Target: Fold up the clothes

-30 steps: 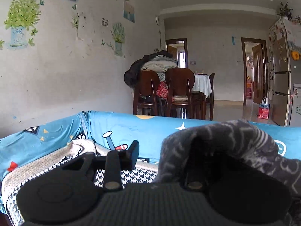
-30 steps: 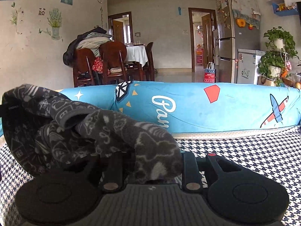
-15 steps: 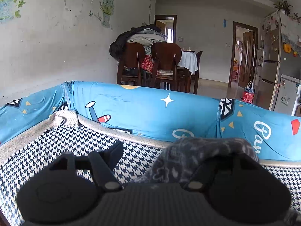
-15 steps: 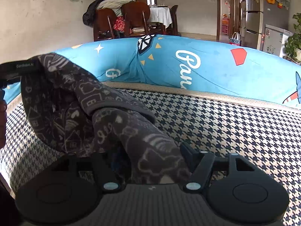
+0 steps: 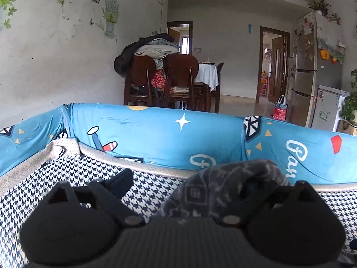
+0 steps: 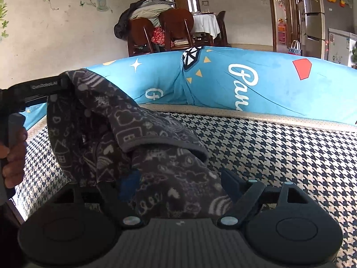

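A dark grey garment with white doodle print [image 6: 125, 120] hangs between my two grippers above the houndstooth sofa seat [image 6: 279, 147]. In the left wrist view my left gripper [image 5: 187, 181] has its jaws spread wide. The garment [image 5: 223, 185] drapes over its right finger and hides it, while the left finger [image 5: 118, 178] is bare. In the right wrist view my right gripper [image 6: 176, 176] also stands open. Cloth is bunched between its fingers, and only the right fingertip [image 6: 229, 178] shows clearly. The left gripper's body [image 6: 38, 89] appears at upper left, held by a hand [image 6: 13, 158].
A blue printed sofa back [image 5: 169, 138] runs across behind the seat. Beyond it stand wooden chairs [image 5: 178, 78] piled with clothes, a table with a white cloth [image 5: 208, 72], a fridge [image 5: 312, 67] and a potted plant [image 5: 351, 105] at right.
Both grippers' jaws have spread apart. Both have come down toward the seat, and the garment now hangs lower and looser between them.
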Tool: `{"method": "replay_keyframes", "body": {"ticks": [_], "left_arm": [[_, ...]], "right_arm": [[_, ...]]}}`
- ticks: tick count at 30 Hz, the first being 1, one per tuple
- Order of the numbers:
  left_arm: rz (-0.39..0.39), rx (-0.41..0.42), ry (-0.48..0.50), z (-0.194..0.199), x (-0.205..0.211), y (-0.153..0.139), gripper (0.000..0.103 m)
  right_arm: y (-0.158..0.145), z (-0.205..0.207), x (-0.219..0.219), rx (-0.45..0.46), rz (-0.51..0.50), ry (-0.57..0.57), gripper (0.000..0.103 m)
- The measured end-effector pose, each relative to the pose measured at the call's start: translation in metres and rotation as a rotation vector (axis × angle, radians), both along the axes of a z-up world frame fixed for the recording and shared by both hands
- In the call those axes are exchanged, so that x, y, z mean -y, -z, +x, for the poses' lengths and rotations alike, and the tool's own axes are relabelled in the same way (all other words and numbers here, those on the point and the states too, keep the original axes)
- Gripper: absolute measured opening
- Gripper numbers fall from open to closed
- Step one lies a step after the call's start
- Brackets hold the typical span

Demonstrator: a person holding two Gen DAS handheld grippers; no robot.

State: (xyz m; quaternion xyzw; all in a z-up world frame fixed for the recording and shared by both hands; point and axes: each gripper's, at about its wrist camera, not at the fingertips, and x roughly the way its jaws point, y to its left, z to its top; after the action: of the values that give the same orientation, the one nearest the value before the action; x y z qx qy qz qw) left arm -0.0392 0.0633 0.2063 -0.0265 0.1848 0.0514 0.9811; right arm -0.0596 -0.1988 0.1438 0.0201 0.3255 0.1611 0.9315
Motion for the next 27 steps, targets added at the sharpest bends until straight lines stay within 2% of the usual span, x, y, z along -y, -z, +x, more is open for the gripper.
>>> {"method": "replay_keyframes", "body": {"ticks": [8,10,13,15,23,27], "left_arm": [[-0.008,0.091,0.064,-0.016,0.012,-0.005,0.103],[0.008,0.103,0.083,-0.019,0.017,-0.005,0.103],[0.001,0.045,0.153,-0.014,0.022,0.004,0.103],[-0.004,0.006,0.200,-0.010,0.026,0.010,0.103],[-0.024,-0.149,0.386,0.004,0.041,0.034,0.103],[-0.036,-0.235,0.404,0.015,0.037,0.053,0.103]], "right_arm": [[0.026,0.035,0.002,-0.127,0.171,0.079,0.078],[0.030,0.038,-0.003,-0.137,0.202,0.056,0.052],[0.034,0.038,-0.016,-0.131,0.198,-0.018,0.036],[0.037,0.034,-0.026,-0.123,0.177,-0.073,0.031],[0.056,0.022,-0.054,-0.145,0.089,-0.229,0.030],[0.057,0.019,-0.056,-0.151,0.058,-0.259,0.030]]}}
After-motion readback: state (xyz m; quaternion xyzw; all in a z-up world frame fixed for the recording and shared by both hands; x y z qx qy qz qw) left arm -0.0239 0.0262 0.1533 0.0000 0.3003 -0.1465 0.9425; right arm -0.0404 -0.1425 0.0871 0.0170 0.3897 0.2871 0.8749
